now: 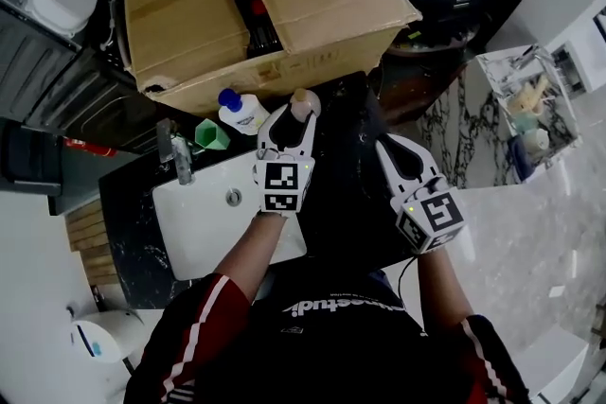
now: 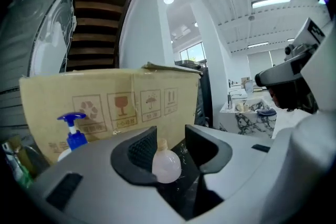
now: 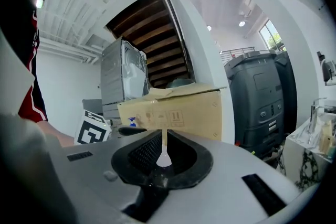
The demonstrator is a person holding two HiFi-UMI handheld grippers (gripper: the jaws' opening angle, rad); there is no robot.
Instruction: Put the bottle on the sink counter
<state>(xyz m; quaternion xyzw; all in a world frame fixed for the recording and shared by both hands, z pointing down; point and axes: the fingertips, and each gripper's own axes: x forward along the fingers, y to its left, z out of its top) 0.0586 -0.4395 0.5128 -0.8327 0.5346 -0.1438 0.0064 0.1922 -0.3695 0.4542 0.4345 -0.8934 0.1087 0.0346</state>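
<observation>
Bottle: small, round-bodied, milky pink with a tan cap, upright on the dark surface near the cardboard box. My left claw is released, jaws either side of it. My right claw is clenched, empty.

Dark counter bears cardboard box, pump bottle, green cup, pale bottle.

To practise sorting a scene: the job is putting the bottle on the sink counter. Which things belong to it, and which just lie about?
Job: pale bottle; left gripper, open around it; black sink counter.
Lying about: cardboard box; blue pump bottle; green cup; tap.
</observation>
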